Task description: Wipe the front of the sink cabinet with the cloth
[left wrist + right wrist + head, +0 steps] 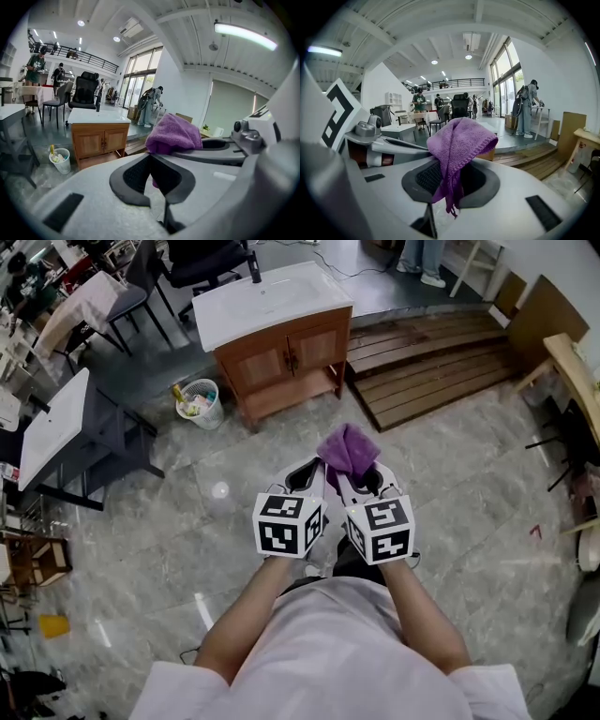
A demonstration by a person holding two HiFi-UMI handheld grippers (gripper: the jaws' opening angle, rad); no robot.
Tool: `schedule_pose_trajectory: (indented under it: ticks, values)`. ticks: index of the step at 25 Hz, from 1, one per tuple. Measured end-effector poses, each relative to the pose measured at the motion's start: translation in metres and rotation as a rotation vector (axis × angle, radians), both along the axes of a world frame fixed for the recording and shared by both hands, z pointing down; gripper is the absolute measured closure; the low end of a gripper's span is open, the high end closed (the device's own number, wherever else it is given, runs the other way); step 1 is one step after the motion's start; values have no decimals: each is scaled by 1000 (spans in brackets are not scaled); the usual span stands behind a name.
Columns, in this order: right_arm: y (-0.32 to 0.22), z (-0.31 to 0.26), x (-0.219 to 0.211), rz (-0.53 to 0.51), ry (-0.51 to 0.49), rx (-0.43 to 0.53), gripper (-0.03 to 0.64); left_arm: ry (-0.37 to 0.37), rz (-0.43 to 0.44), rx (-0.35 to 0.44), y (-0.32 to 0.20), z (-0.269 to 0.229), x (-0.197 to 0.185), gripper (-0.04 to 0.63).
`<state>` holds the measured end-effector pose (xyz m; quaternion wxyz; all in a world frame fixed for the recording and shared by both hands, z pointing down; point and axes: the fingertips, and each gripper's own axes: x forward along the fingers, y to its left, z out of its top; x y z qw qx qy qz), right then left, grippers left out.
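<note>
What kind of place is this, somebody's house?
Probably not a home; more likely a big workshop or test hall. The sink cabinet stands alone on an open tiled floor, office chairs and tables surround it, and a railed upper gallery runs overhead.

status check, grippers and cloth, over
Left gripper shut, empty. Right gripper shut on cloth. Cabinet ahead, not yet reached. Bin beside it.

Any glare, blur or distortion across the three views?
Head view: sharp, one light-glare spot on the glossy floor. Left gripper view: strong fisheye, black corners, strip light blown out. Right gripper view: same fisheye, purple cloth crisp, windows bright.
</note>
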<state>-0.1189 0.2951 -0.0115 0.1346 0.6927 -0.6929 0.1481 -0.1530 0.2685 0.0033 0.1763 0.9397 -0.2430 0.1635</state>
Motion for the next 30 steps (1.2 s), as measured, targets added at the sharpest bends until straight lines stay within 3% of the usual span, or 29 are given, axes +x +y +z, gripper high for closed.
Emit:
schedule_pose_trajectory:
  ticks: [9,19,30]
  values:
    - [-35,11,34,-47,-23,-2,540,-22,-40,-5,-38,9,28,592]
    - [-120,19,101,-124,-56,-23,540,-37,-92,-27,-114,13,98,592]
    - [-218,26,165,-285,-59,-43,540,-58,-240,-42,-209,20,161,592]
